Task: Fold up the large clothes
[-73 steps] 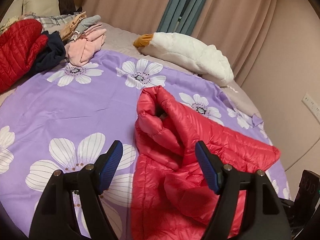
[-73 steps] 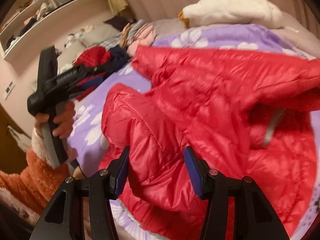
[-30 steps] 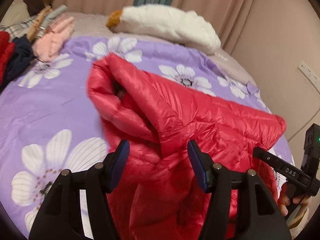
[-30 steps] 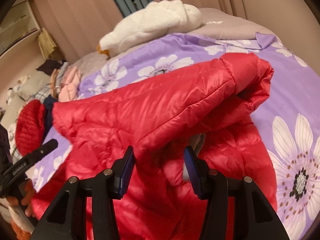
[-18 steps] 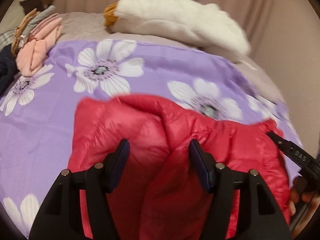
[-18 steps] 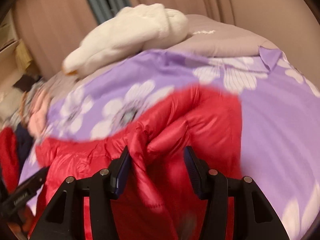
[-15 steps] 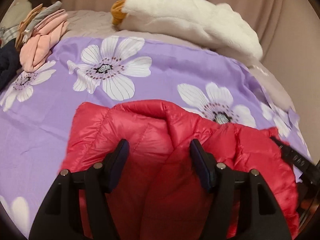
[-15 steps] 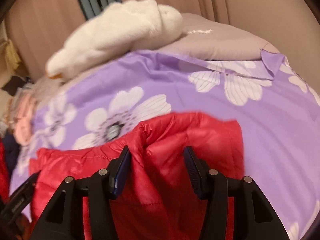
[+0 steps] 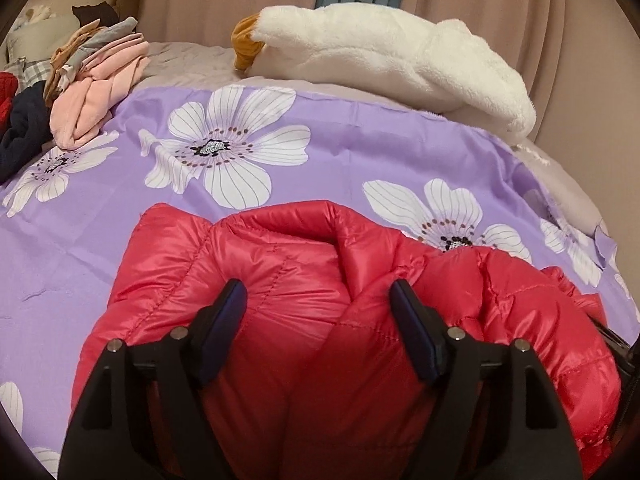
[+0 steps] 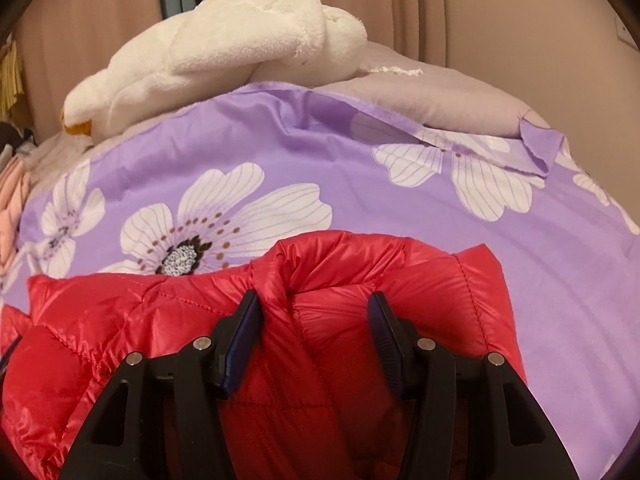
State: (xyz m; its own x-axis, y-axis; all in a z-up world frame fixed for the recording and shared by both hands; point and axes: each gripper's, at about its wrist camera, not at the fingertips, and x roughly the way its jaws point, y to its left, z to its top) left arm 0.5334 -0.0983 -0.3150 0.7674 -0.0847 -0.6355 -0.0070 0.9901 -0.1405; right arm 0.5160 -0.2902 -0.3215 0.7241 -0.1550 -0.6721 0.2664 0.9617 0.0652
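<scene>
Red puffy jacket lies on the purple flower sheet. My left claw is opening around it; my right claw pinches a bump. The slippery fold may puff open when I let go.

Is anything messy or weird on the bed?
Yes, two things. The far right corner of the purple flowered sheet is flipped back, baring the grey bedding under it. And at the far left, a heap of clothes lies crumpled, not folded. The red puffer jacket looks bunched where it was doubled over.
</scene>
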